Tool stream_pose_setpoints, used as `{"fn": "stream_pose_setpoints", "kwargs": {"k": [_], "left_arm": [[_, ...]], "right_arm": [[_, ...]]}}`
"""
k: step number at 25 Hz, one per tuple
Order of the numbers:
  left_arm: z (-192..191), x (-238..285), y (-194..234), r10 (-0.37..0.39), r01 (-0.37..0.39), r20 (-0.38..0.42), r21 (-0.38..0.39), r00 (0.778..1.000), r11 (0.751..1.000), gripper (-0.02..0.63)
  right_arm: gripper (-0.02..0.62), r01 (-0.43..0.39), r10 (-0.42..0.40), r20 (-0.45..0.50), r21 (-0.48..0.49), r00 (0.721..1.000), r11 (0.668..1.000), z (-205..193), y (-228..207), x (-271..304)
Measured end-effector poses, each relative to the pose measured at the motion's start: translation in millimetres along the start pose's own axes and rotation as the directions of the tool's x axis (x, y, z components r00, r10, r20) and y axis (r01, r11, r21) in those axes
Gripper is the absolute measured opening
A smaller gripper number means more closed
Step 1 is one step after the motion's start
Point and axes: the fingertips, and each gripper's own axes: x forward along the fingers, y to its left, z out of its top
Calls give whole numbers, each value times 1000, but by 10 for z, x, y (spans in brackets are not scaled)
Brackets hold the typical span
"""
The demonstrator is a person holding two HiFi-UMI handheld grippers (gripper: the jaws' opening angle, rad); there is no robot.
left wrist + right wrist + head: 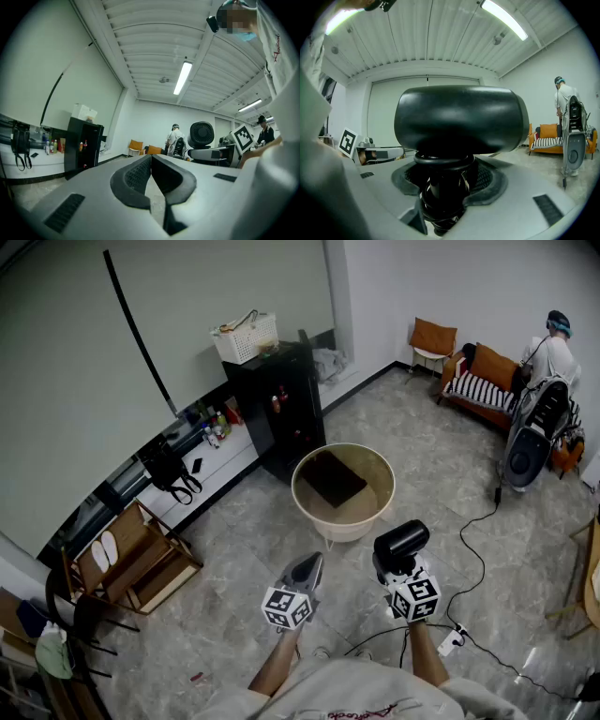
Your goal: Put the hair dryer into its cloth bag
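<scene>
1 black cabinet [281, 413] at the wall. 1 orange sofa [487, 381] far right. 1 rimmed round table [375, 507] just in front of the cabinet. 1 orange chair [431, 341] beside the sofa. 1 white basket [246, 337] on top of the cabinet. 1 dark cloth bag [333, 477] lying flat on the table. 1 black hair dryer [459, 122] in the air, short of the table, not in the bag. 2 grippers: right gripper [443, 194] clamped on the dryer's handle, cord coiled round it. Left gripper [151, 161] has its tips pressed together with nothing between.
</scene>
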Motion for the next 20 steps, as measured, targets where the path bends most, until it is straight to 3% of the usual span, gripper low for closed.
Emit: {"fn": "stream_pose_setpoints", "kwargs": {"k": [11,20], "left_arm": [[-49,107,-174,7,-7,-6,4,1000,1000,31],[-57,207,-324,47,-47,-10,10,999,999,31]], "right_arm": [[239,-11,11,-7,5,1000,1000,-45,-148,-115],[241,-64,64,-16,8,998,998,-34,-325,-202]]}}
